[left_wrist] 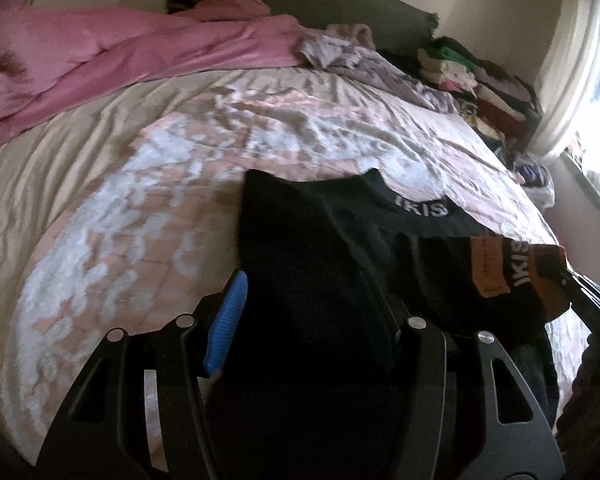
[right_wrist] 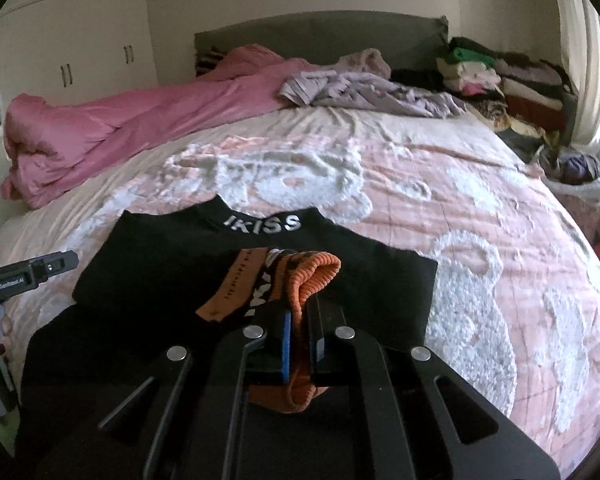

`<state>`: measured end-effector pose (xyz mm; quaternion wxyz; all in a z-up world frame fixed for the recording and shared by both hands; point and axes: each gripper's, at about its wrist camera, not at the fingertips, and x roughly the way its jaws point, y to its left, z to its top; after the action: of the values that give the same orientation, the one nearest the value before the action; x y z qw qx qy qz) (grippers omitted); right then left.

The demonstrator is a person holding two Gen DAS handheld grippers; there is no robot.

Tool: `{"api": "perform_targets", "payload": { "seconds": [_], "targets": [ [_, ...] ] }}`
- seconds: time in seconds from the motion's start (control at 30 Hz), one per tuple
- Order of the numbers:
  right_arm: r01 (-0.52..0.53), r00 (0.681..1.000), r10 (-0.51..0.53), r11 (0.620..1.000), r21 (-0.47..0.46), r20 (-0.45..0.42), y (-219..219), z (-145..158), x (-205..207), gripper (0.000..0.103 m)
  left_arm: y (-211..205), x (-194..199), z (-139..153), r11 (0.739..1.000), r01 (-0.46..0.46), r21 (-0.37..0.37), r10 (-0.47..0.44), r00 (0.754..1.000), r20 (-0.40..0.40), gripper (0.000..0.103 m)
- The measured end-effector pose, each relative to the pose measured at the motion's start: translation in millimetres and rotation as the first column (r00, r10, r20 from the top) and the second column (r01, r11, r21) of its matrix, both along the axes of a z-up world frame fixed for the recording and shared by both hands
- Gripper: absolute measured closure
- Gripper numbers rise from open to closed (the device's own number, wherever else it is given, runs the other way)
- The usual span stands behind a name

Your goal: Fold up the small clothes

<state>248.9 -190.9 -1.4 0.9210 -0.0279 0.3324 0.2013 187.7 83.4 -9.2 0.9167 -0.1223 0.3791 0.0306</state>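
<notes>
I have my right gripper (right_wrist: 298, 336) clenched on the orange cuff (right_wrist: 316, 280) of the black garment (right_wrist: 236, 264) at six o'clock on the bed (right_wrist: 500, 208), my left gripper (left_wrist: 304, 320) half-open astride its edge, so folding looks barely begun.

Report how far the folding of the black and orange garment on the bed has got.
Done: little. The black garment with white lettering lies spread on the pink bedspread, not visibly folded. In hand: the right claw is shut on its orange ribbed band, lifted off the black cloth; the left claw has black cloth between its fingers, grip unclear. Left: the folds themselves, plus the crumpled lilac clothes by the headboard.
</notes>
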Motion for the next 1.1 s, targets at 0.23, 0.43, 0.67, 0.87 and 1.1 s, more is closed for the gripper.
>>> {"api": "perform_targets", "payload": {
  "seconds": [0.23,0.43,0.67,0.87,1.1],
  "targets": [
    [0.005,1.0,-0.005,1.0,-0.011,-0.008,0.2,-4.8,0.4,0.098,-38.9,23.2,-8.5,0.994,0.098,0.047,-0.096,0.995,-0.027,0.055],
    [0.029,0.999,-0.03,0.999,-0.038,-0.018,0.3,-9.0,2.8,0.093,-45.4,31.5,-19.3,0.992,0.112,0.053,-0.109,0.992,-0.062,0.055],
    [0.091,0.996,-0.09,0.994,-0.059,0.026,-7.3,-1.9,-1.8,0.07,-50.8,29.6,-20.8,0.99,0.122,0.069,-0.118,0.991,-0.059,0.055],
    [0.018,1.0,-0.018,0.999,-0.05,0.011,7.2,-0.6,-10.8,0.066,-55.6,31.6,-25.4,0.985,0.141,0.095,-0.134,0.988,-0.081,0.055],
    [-0.11,0.993,0.108,0.993,-0.046,-0.039,42.8,-11.0,-21.3,0.063,-56.6,33.3,-39.9,0.978,0.171,0.124,-0.154,0.979,-0.134,0.055]
  ]
}}
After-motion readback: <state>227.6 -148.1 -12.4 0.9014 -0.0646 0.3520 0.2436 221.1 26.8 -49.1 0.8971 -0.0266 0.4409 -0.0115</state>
